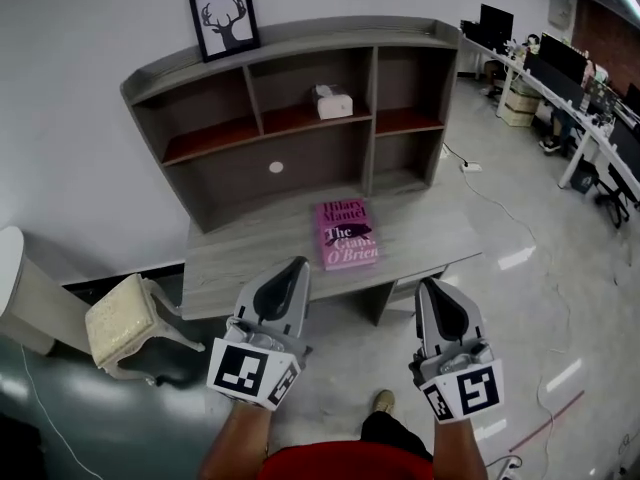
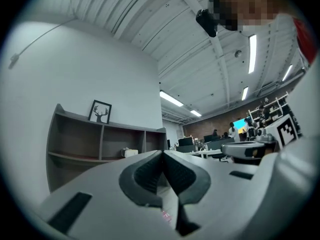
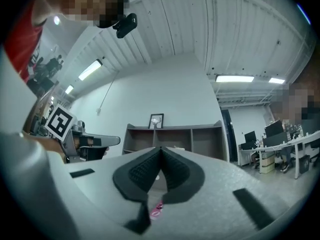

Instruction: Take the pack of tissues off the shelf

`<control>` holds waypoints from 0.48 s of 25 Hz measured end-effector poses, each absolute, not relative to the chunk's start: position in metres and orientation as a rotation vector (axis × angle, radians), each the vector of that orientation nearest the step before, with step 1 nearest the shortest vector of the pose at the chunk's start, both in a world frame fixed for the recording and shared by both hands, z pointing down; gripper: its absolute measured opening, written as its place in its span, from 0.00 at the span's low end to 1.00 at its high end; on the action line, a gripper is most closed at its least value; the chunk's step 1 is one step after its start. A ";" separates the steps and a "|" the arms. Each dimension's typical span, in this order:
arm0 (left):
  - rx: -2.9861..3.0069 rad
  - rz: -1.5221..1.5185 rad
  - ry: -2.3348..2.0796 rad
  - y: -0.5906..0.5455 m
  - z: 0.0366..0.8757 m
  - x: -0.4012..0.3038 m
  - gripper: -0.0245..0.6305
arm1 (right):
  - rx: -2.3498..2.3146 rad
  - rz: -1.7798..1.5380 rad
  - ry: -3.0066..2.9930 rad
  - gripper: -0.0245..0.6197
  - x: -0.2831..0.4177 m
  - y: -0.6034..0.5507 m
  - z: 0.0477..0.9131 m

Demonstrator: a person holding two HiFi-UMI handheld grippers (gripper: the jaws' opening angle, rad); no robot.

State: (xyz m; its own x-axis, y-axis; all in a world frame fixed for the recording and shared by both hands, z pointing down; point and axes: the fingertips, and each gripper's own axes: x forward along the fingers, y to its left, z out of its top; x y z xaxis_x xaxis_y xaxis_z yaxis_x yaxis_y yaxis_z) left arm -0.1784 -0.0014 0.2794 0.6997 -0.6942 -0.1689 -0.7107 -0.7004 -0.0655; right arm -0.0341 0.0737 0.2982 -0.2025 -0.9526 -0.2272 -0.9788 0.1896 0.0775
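Note:
The white pack of tissues lies on the middle upper shelf of the grey shelf unit; it also shows small in the left gripper view, the pack of tissues. My left gripper hangs low in front of the desk, jaws shut and empty. To its right my right gripper is at the same height, also shut with nothing held. Both are well short of the shelf. In the gripper views the left gripper and the right gripper show pads pressed together.
A pink book lies on the grey desk below the shelves. A framed deer picture stands on top of the unit. A cream stool sits at the left, office desks with monitors at the right.

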 end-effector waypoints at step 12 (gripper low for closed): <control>-2.673 0.161 1.405 -0.107 0.274 -0.054 0.05 | -1.815 0.289 2.381 0.05 0.125 0.001 0.292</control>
State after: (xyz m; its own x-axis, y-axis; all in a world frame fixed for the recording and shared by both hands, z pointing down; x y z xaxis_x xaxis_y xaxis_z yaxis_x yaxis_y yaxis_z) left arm -0.0537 -0.1067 0.2742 0.5639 -0.8124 -0.1482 -0.8249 -0.5627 -0.0540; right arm 0.1253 0.0005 0.2918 -0.2658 -0.9383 -0.2213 -0.9640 0.2564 0.0709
